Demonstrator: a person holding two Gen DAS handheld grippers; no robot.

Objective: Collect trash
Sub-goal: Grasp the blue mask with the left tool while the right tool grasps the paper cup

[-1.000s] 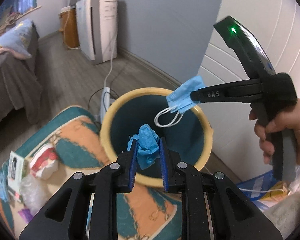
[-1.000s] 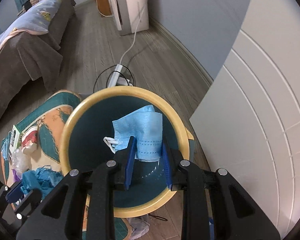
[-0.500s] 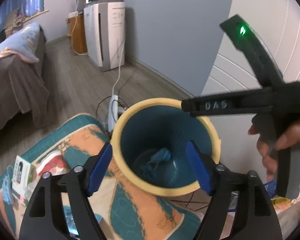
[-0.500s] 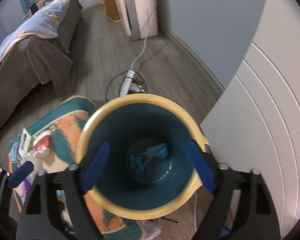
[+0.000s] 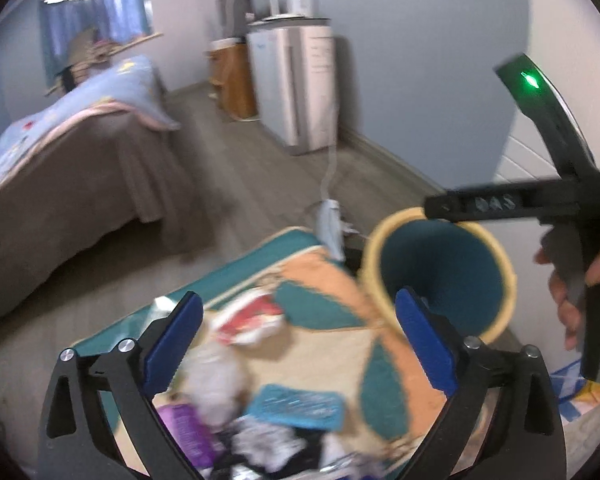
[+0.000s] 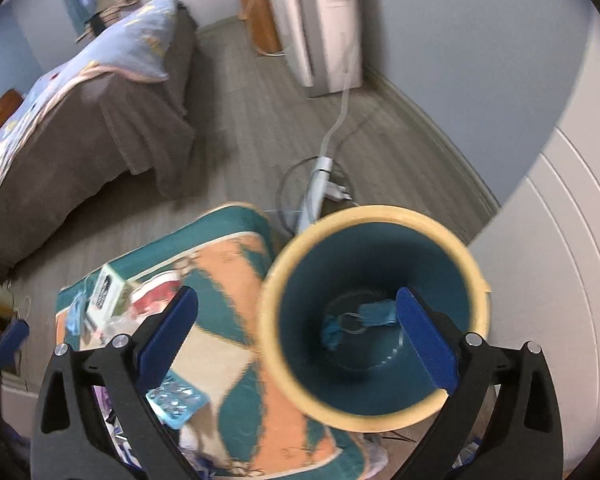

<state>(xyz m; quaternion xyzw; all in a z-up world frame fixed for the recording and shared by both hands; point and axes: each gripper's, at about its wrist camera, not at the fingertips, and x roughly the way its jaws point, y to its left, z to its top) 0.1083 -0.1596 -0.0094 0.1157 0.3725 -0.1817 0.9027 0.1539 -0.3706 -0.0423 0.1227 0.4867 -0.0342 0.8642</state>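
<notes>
The yellow-rimmed teal bin [image 6: 376, 212] stands on the floor beside a patterned mat. At its bottom lie a blue face mask [image 6: 376, 314] and a crumpled blue glove [image 6: 330, 330]. My right gripper [image 6: 296, 300] hangs above the bin's left rim, jaws opening wide with nothing between them. My left gripper [image 5: 296, 308] is over the mat, jaws also opening and empty. Below it lie a red-white wrapper [image 5: 248, 318], a white tissue [image 5: 216, 372], a blue packet [image 5: 296, 406] and a purple packet [image 5: 184, 428]. The bin [image 5: 366, 268] sits to its right.
The mat [image 6: 236, 264] carries several more scraps, among them a card [image 6: 106, 292]. A power strip [image 6: 316, 188] with cables lies behind the bin. There is a bed [image 5: 80, 168] at left, a white appliance [image 5: 300, 88] by the far wall, white panelling [image 6: 560, 260] at right.
Both grippers opened and let go: the glove and the mask dropped into the bin. Both then rose and drew back, the left one swinging over to the mat.
</notes>
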